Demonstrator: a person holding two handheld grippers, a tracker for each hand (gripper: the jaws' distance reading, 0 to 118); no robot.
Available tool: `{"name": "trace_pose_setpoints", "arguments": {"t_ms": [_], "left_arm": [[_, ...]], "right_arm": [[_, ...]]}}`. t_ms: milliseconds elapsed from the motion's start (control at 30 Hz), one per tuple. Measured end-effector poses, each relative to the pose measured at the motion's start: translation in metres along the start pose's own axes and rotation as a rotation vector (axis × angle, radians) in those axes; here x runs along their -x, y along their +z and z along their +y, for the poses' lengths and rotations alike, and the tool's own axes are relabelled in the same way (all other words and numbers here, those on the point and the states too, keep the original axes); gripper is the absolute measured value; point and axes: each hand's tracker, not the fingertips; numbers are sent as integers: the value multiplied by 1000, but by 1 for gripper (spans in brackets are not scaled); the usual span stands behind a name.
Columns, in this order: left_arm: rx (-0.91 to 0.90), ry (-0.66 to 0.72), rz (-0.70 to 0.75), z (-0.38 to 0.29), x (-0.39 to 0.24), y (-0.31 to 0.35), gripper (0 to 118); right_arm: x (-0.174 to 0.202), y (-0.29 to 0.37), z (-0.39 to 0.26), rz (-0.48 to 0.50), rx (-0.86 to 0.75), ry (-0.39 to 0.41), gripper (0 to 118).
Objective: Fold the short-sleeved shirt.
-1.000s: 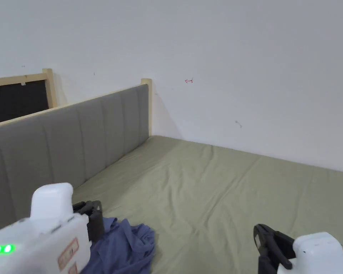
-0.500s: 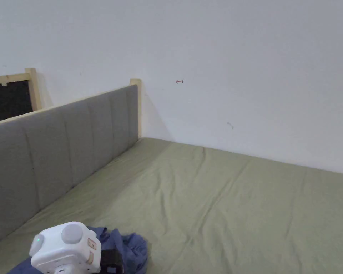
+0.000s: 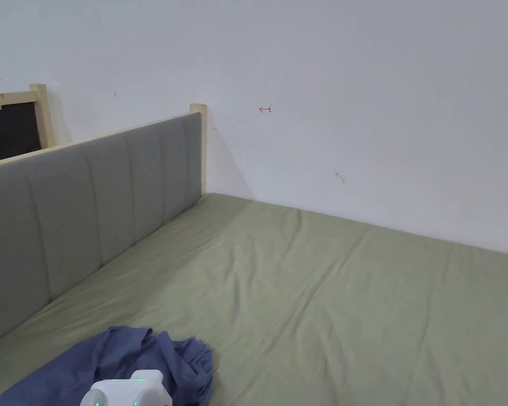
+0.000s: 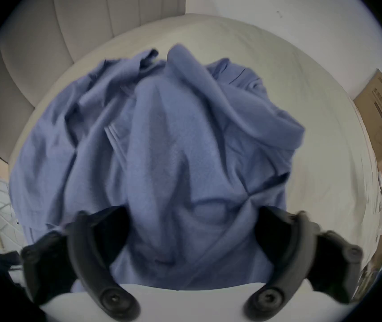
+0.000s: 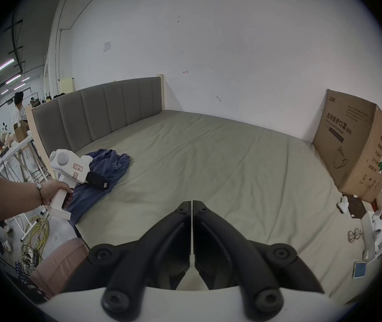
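Shirt lying bunched under the spread left jaws

Shirt (image 4: 173, 152), blue and crumpled, is lying at the near left corner of the green bed (image 3: 326, 296), close beside the grey headboard (image 3: 89, 201). The left gripper (image 4: 190, 231) is hovering right over it, jaws standing wide with cloth between them but not pinched. The right gripper (image 5: 192, 205) is waiting well off to the right, jaws pressed together on nothing. The left hand is nearer by far.

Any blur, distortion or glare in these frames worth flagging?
Left gripper view: the shirt is smeared by motion blur, strong fisheye with dark corners. Right gripper view: sharp, same fisheye bending the cardboard box. Head view: undistorted, even soft light, no glare on the bed sheet.
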Motion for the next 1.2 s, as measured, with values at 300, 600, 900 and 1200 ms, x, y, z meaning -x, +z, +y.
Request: {"name": "trace_pose_setpoints", "arguments": {"t_ms": [300,600,900,1200], "left_arm": [[-266,-17,26,16,73,86,5],[-724,-105,-144,62,14,279,5],[-684,-393,-705,74,-198,365,5],[144,-417,-745,42,-377,178,5]], "right_arm": [[-5,2,-2,24,-11,10,1],[-39,27,0,-26,-172,-120,1],[-82,68,-6,-148,-263,-224,1],[-131,105,-53,-304,-188,-372,1]]}}
